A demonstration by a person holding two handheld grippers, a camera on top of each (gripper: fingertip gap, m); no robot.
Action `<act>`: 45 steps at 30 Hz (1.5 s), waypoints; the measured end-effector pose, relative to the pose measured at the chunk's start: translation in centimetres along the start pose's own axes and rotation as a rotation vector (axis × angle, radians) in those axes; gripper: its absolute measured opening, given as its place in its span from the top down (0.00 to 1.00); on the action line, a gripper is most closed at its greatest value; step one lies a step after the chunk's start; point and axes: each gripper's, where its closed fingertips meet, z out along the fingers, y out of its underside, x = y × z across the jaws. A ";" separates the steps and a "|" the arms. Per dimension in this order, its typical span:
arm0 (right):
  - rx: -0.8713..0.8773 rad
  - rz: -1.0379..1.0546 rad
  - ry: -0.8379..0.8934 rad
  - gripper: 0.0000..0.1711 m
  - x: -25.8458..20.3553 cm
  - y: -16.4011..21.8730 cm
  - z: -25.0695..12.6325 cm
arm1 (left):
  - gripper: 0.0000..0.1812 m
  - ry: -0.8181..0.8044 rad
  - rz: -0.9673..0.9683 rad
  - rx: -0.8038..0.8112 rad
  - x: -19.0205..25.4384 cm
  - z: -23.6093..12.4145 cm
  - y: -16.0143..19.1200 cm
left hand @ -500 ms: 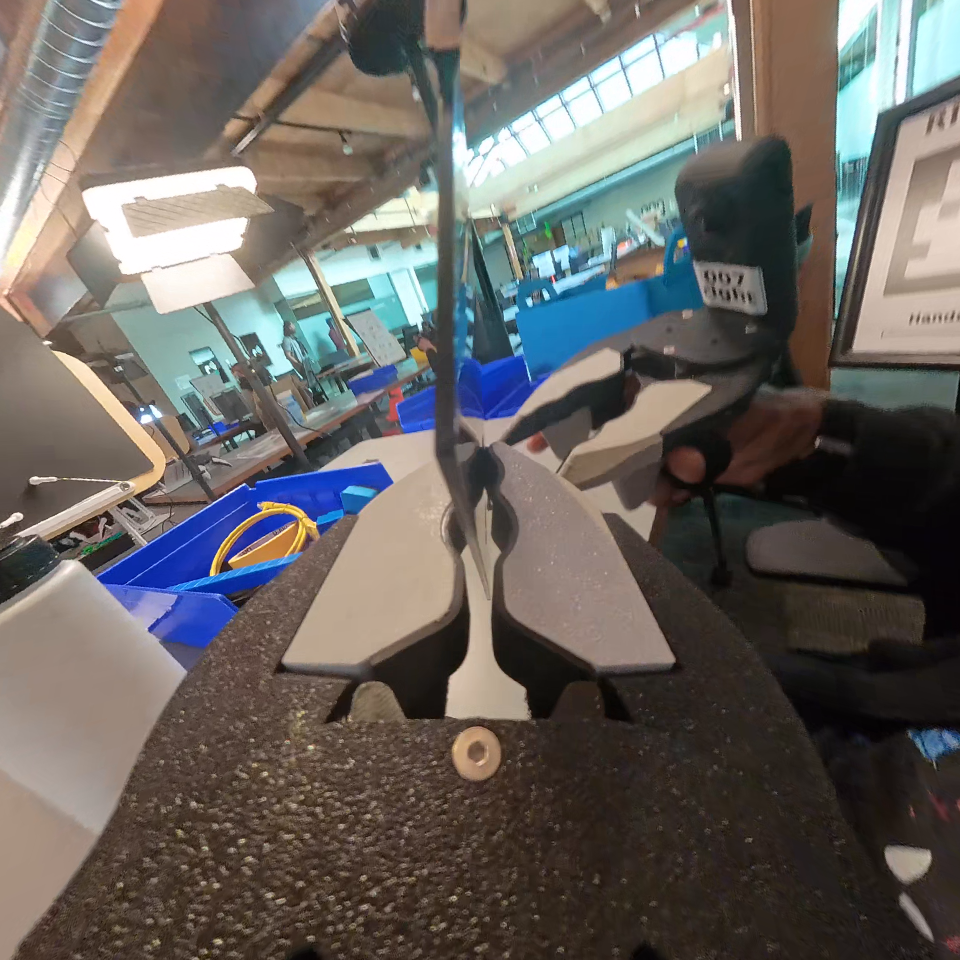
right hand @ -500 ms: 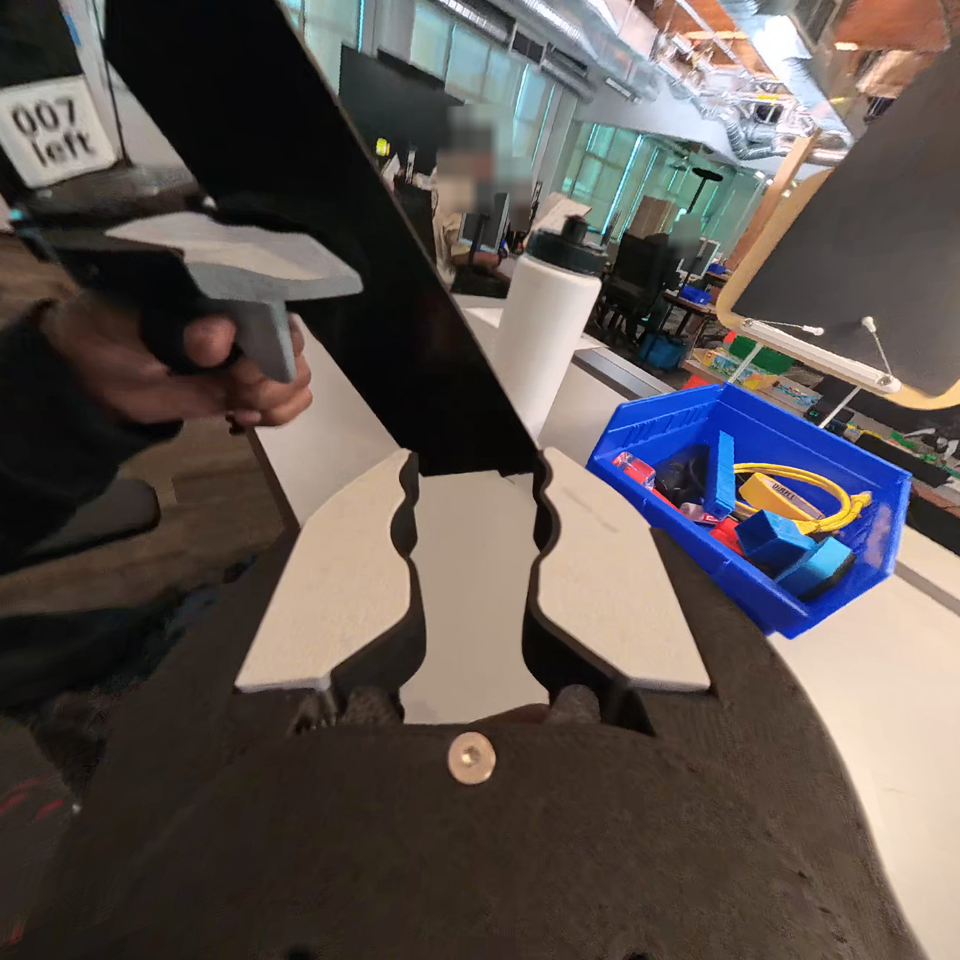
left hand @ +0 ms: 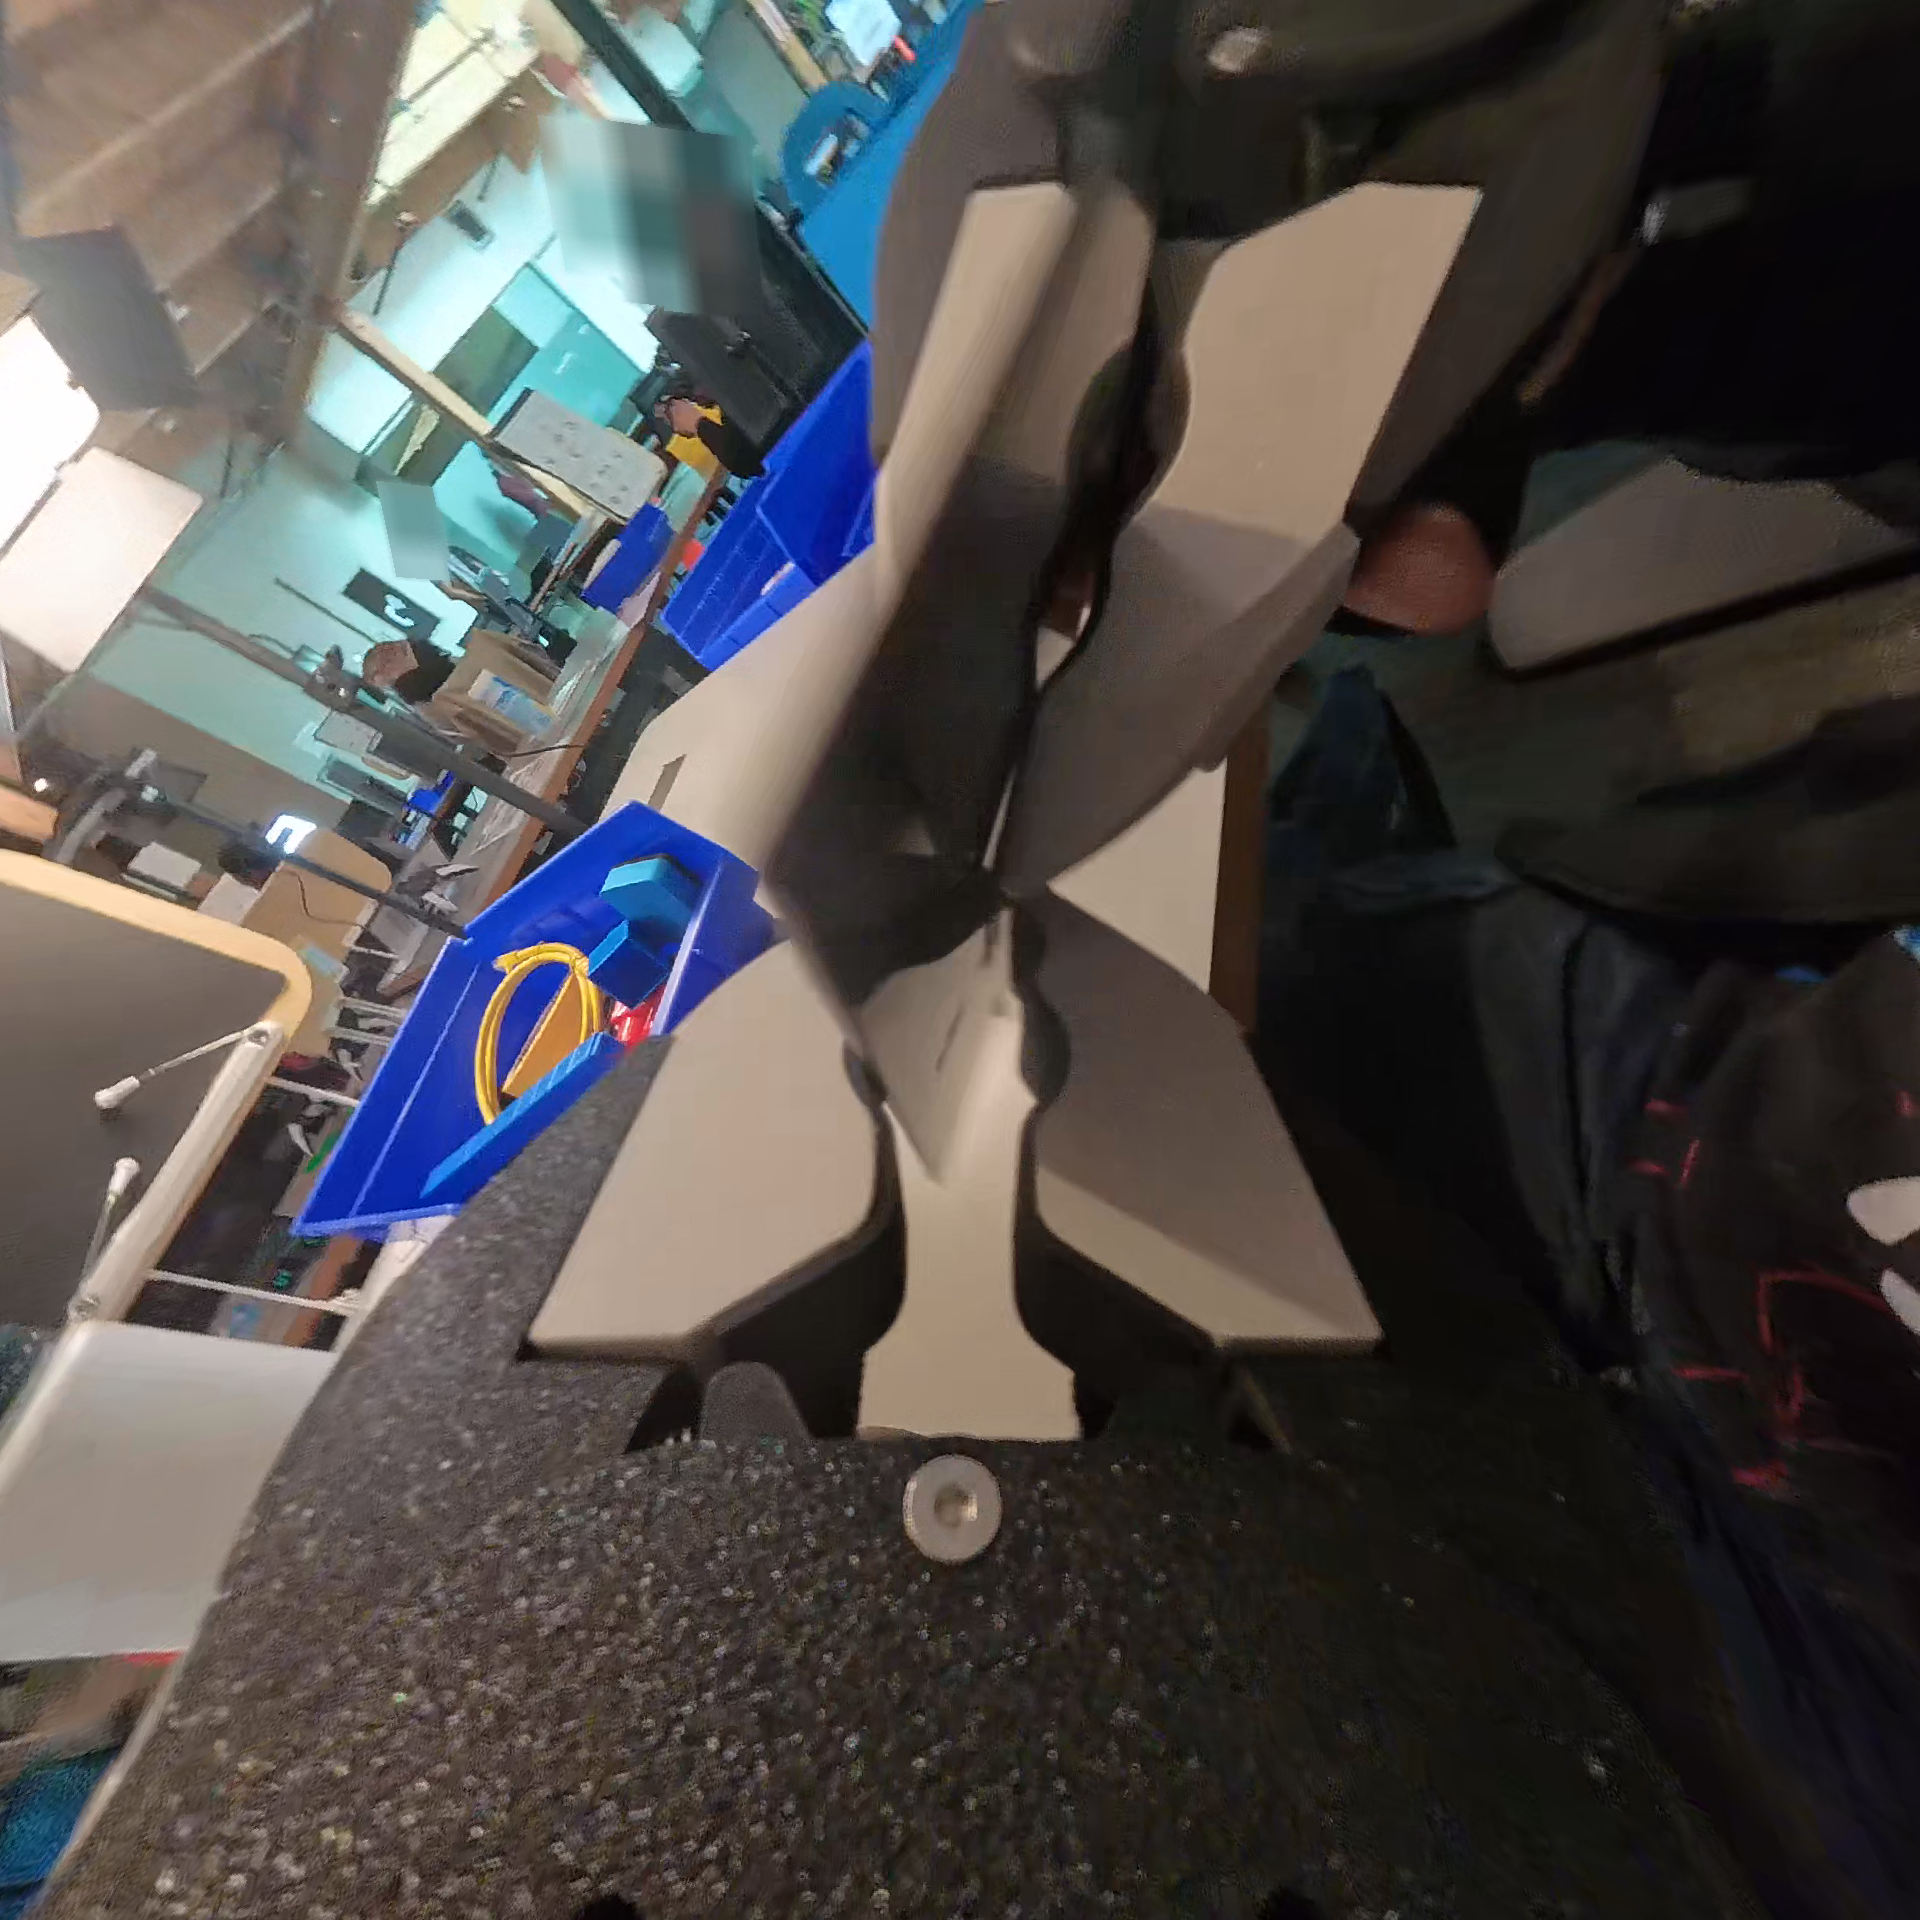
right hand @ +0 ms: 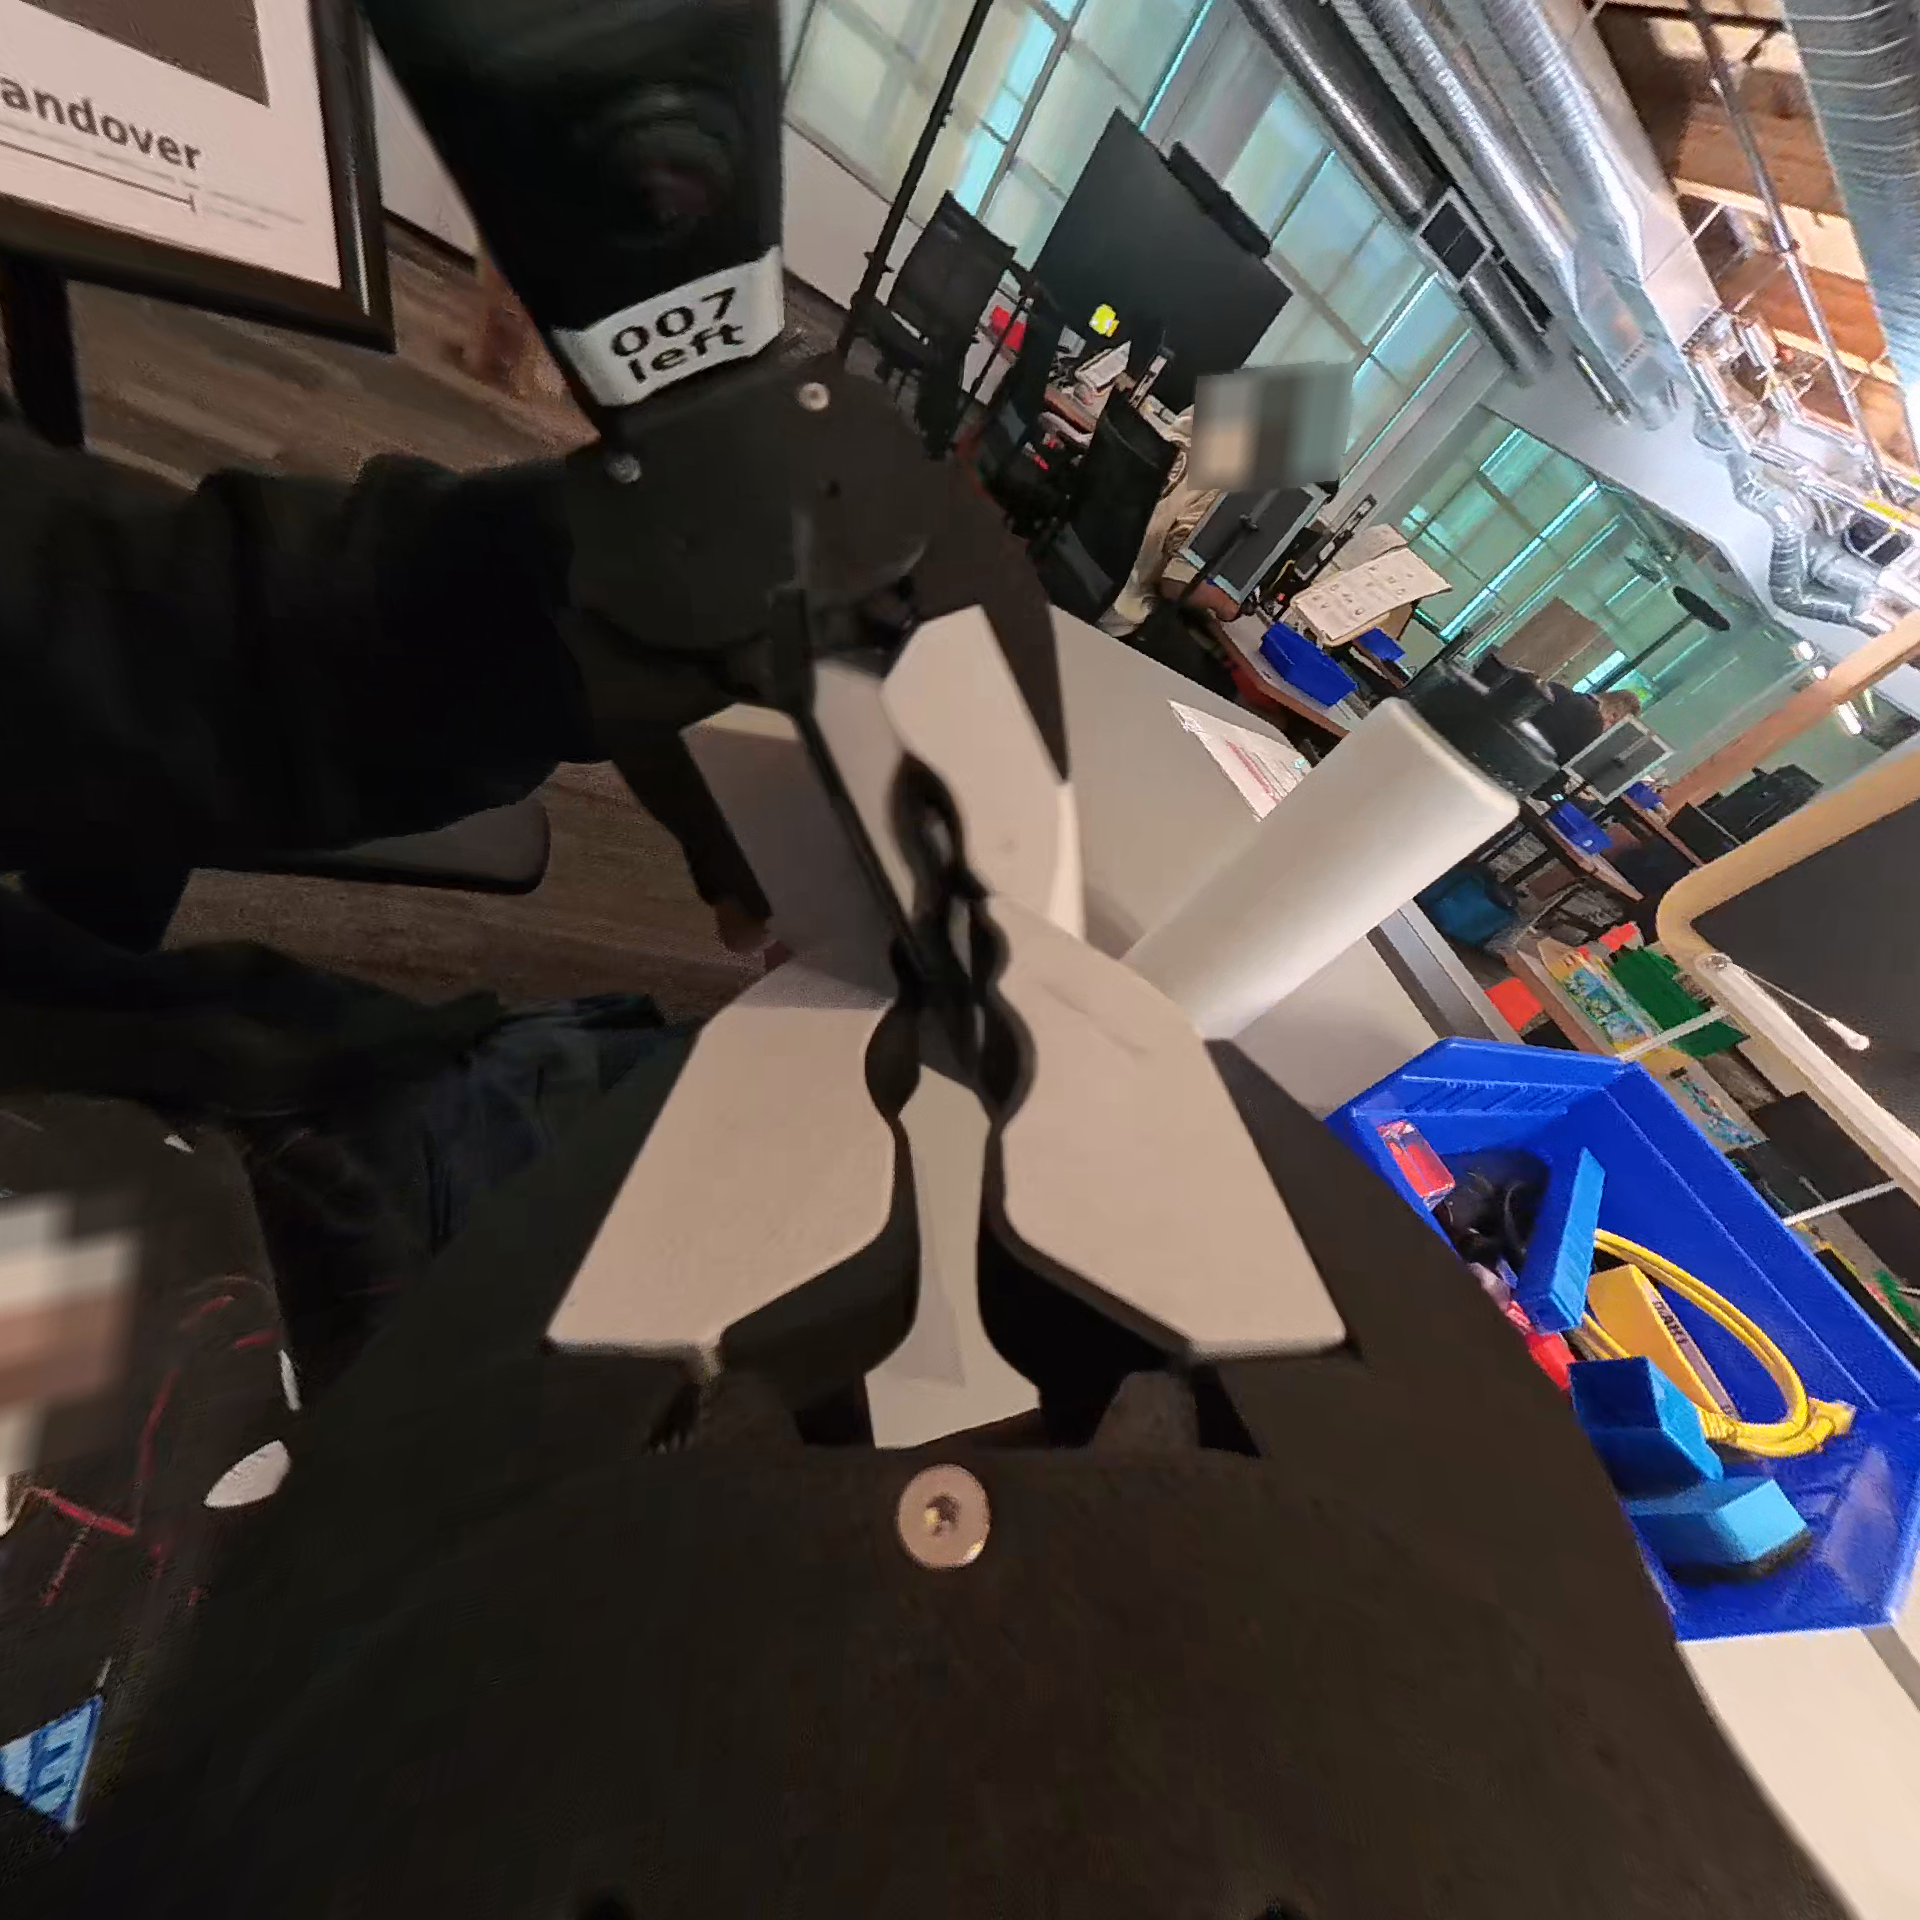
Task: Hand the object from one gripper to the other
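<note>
Spanning both tools, the thin black plate (left hand: pixel 914 748) is held in the air near the edge of the tabletop (right hand: pixel 1143 727). The right gripper (right hand: pixel 951 966) is closed to a narrow slit on one end. The left gripper (left hand: pixel 1008 925) is drawn nearly tip to tip about the other; whether pressure is applied there cannot be told. The transfer is judged to be in hand: release by the left and a straight withdrawal are called for. The blue bin (right hand: pixel 1714 1143) and white bottle (right hand: pixel 1330 883) are set farther in, apparently clear of the path
</note>
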 end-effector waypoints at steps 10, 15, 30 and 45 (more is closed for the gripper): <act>0.384 0.321 0.169 0.99 6.3 -3.1 -4.7 | 0.58 0.027 -0.780 0.440 -4.8 -0.2 -1.3; 0.667 0.574 0.213 0.99 9.5 -4.0 -8.4 | 0.54 0.129 -1.263 0.838 -6.6 -0.1 -2.1; 0.651 0.930 0.212 0.90 10.0 -1.0 -5.3 | 0.99 -0.029 -1.039 1.008 -5.3 -1.4 -5.1; 0.580 1.311 -0.115 0.54 7.0 -1.8 -1.7 | 0.99 -0.770 0.817 0.135 -3.8 -1.9 -3.9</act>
